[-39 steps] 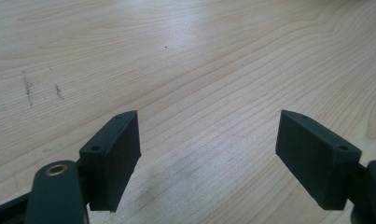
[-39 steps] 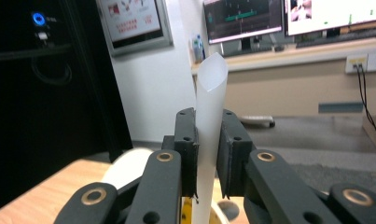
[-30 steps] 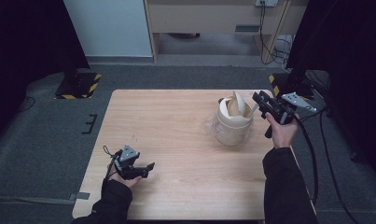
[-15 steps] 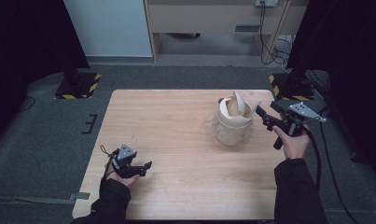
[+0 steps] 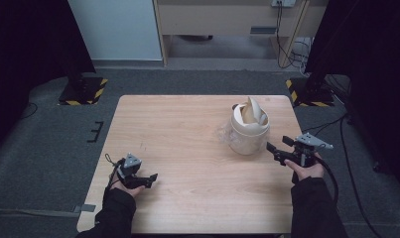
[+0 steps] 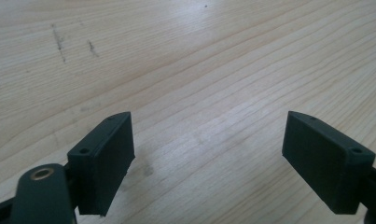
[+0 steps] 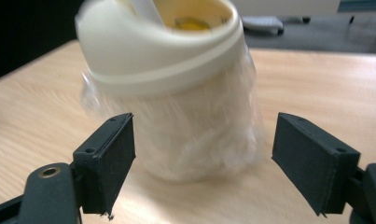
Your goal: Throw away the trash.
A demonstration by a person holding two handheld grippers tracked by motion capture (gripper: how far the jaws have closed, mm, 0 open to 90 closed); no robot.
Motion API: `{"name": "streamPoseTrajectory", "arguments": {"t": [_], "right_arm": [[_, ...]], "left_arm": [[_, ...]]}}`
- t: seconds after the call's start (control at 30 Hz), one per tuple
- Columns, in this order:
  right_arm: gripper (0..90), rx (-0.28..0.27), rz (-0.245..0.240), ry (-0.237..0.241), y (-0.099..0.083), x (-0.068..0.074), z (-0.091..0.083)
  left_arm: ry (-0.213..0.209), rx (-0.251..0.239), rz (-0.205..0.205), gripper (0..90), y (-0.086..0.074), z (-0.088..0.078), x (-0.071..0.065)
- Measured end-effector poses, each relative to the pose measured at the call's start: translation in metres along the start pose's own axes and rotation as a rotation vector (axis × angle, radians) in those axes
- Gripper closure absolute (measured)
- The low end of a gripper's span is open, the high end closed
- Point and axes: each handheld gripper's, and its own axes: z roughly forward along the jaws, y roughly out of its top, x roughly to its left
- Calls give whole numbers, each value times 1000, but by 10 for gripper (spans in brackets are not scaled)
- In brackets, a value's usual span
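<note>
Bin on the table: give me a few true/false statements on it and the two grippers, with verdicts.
1. The small cream bin stands upright on the table. True.
2. The right gripper is clamped on the bin. False: its jaws stand wide apart, short of the bin and not touching it; they have just been opening.
3. A clear plastic liner wraps the bin's body. True.
4. The left gripper holds the bin's swing lid. False: its jaws are open over bare wood, with nothing between them.
5. The bin lies nearer the left gripper. False: it sits near the right one.
</note>
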Motion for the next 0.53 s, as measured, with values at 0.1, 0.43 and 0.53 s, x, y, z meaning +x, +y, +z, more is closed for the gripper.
{"name": "streamPoseTrajectory", "arguments": {"t": [0.1,0.43,0.53], "right_arm": [[212,58,-6,-17,-11,-4,2],[202,261,-94,-84,-43,-18,8],[187,280,-86,-109,-45,-22,9]], "left_arm": [[7,12,4,160,-1,0,4],[40,66,10,152,-6,2,13],[51,78,24,138,-7,3,14]]}}
